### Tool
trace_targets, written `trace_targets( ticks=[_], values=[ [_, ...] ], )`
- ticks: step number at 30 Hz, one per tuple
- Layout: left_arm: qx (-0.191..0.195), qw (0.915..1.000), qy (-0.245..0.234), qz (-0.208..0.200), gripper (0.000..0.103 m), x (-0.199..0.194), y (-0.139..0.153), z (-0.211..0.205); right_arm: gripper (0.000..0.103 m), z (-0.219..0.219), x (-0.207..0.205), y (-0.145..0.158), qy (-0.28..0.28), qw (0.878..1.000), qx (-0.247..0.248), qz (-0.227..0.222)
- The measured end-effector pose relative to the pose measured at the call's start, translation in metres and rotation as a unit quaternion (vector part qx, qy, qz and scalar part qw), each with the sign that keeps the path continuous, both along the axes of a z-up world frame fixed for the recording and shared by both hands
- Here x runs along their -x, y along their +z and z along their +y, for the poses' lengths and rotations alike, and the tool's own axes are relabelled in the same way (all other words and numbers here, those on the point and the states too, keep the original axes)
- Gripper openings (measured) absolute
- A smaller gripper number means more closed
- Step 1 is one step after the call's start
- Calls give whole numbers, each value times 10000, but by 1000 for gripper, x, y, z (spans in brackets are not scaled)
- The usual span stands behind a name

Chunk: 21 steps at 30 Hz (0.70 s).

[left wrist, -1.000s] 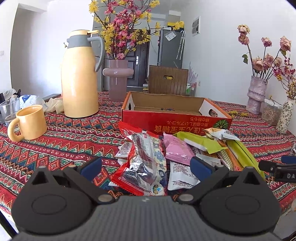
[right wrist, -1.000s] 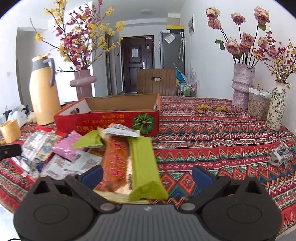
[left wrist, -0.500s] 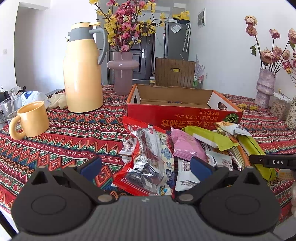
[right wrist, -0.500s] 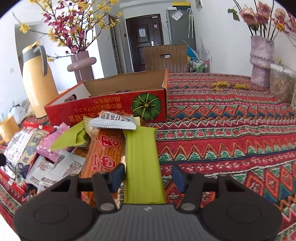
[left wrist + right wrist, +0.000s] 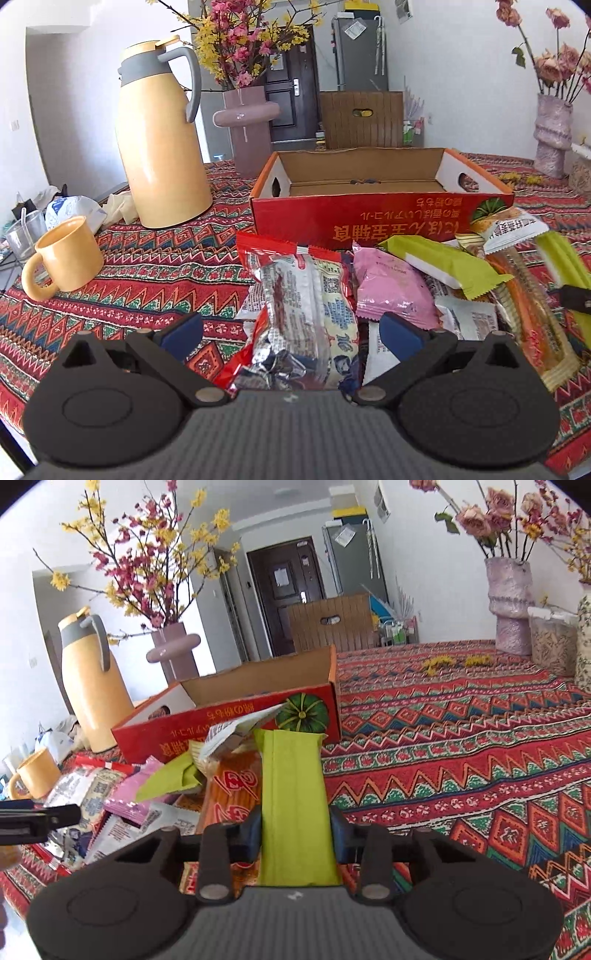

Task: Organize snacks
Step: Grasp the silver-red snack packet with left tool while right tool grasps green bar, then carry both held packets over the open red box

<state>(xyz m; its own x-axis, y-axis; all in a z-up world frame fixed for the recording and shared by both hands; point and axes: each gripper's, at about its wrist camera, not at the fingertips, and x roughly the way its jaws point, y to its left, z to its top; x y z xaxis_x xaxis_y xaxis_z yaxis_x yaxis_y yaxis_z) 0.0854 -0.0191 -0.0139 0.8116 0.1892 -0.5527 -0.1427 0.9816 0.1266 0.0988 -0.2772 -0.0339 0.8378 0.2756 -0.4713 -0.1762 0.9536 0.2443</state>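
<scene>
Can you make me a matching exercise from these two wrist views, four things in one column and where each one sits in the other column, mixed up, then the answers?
Things
1. long lime-green snack packet
2. open red cardboard box
3. yellow ceramic mug
4. tall yellow thermos jug with grey handle

Places
A. behind the snack pile, nothing visible inside
B. standing left of the box, in front of the mauve flower vase
C. clamped between the pads of the right gripper
D. on the patterned tablecloth, nearer the camera than the jug

Pairs: 1-C, 2-A, 3-D, 4-B
</scene>
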Motion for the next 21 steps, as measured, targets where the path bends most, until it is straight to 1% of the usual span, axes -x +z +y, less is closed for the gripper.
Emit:
trace_targets(
  ticks=[5, 8, 10, 11, 14, 17, 20, 21],
  values=[
    [-139, 9997, 144, 167, 103, -14, -8, -3, 35, -5, 14, 10, -164, 9995, -48, -269],
    [-231, 9992, 214, 264, 103, -21, -15, -5, 35, -7, 18, 14, -191, 9992, -108, -346],
    [-301, 9987, 242, 325, 98, -25, -20, -5, 35, -5, 18, 14, -183, 9992, -126, -332],
    [-306, 9987, 218, 346, 96, -26, -21, -5, 35, -5, 19, 13, -175, 9992, -140, -319],
    [-296, 9987, 174, 388, 87, -28, -24, -5, 35, -3, 20, 10, -141, 9994, -162, -280],
    [-197, 9989, 154, 387, 85, -27, -25, -1, 35, -2, 19, 9, -108, 9994, -186, -256],
    [-139, 9992, 93, 354, 81, -25, -25, 2, 35, 0, 19, 7, -87, 9995, -190, -238],
    [-118, 9993, 69, 341, 78, -24, -25, 3, 35, 1, 19, 7, -86, 9995, -190, -231]
  ],
)
